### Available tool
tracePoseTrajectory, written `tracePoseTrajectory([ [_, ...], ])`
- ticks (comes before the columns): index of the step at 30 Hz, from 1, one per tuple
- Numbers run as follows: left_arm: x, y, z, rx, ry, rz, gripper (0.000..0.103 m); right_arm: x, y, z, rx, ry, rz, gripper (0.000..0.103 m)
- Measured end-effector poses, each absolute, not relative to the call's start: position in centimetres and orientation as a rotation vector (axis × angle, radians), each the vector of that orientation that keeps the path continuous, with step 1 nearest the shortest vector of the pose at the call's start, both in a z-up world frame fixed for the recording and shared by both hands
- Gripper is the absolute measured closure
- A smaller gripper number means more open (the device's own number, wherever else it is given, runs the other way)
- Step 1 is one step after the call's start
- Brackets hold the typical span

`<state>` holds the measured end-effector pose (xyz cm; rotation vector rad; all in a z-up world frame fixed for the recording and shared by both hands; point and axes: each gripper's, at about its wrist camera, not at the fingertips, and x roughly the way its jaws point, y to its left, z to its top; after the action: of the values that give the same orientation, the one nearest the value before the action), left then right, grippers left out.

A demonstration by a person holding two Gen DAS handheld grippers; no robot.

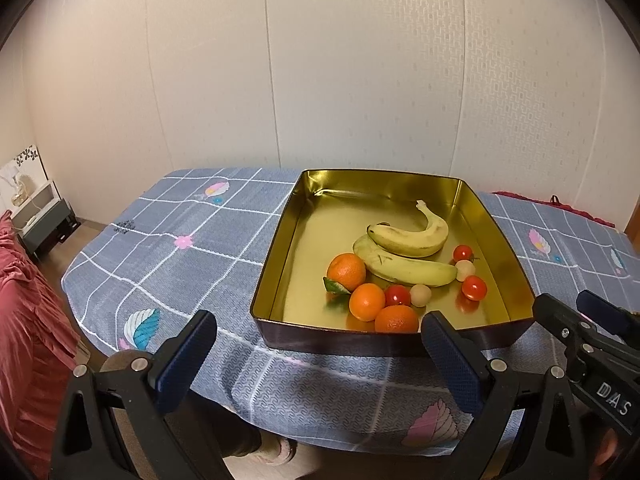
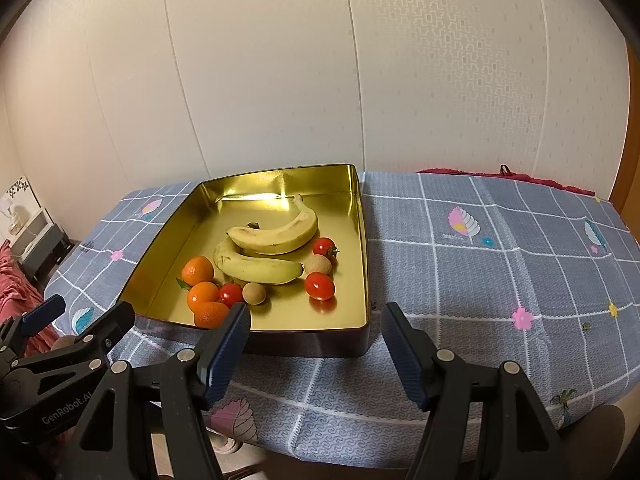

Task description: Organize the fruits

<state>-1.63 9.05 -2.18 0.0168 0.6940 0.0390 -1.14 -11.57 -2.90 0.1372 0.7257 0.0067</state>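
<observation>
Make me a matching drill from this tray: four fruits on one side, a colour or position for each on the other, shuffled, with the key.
Things:
1. upper banana
2. leafed tangerine
3. pale round fruit
4. cherry tomato

Descriptions:
A. orange, leftmost in the gold tray
B. red, near the tray's right wall
C. yellow, stem pointing at the far wall
D. beige, just in front of the lower banana

Pairs: 1-C, 2-A, 3-D, 4-B

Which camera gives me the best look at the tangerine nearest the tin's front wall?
The left wrist view: that tangerine shows almost whole above the tin's front wall. In the right wrist view the same tangerine is partly hidden behind the right gripper's finger.
</observation>
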Motion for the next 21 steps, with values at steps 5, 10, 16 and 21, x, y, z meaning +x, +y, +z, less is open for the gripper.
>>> tracePoseTrajectory([
  [5,-1.60,9.07,-2.27,0.014,0.696,0.048,0.000,-1.14,-11.56,-2.95,0.137,0.726,0.007,0.034],
  [10,-1.53,9.08,-2.35,0.016,0.698,0.046,0.000,-1.13,-11.50,-2.97,0.135,0.728,0.009,0.034],
  [16,-1.55,9.10,-2.32,0.015,0.699,0.044,0.000,-1.08,-11.52,-3.00,0.139,0.731,0.011,0.034],
  [21,-1.55,9.17,-2.32,0.016,0.691,0.051,0.000,-0.96,-11.65,-3.14,0.145,0.738,0.007,0.034],
])
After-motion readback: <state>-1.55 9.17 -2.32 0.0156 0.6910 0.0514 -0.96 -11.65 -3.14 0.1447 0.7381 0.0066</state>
